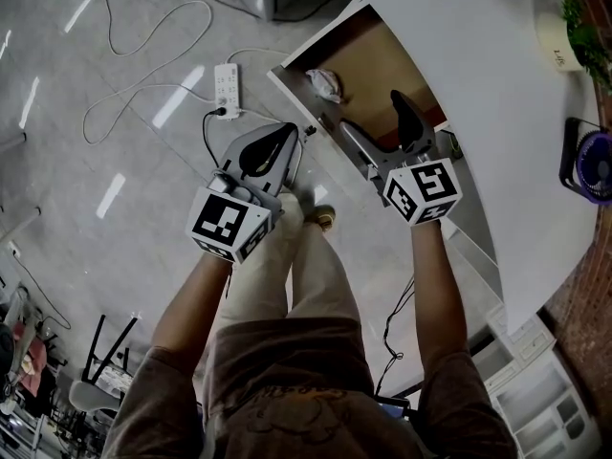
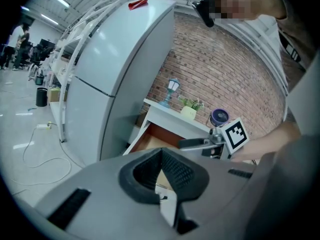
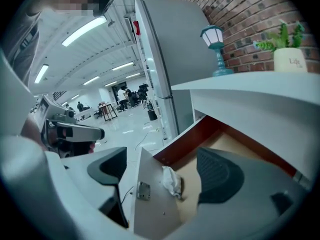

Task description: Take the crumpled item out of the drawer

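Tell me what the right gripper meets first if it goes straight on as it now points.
Probably the crumpled item, lying in the drawer beside its front panel, ahead between the open jaws of the right gripper; depth is unclear.

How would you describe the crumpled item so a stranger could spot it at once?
Find the white desk, then its pulled-out drawer with the brown floor. The crumpled item lies against the drawer's white front panel, near one corner: a small whitish wad, the only thing visible in the drawer.
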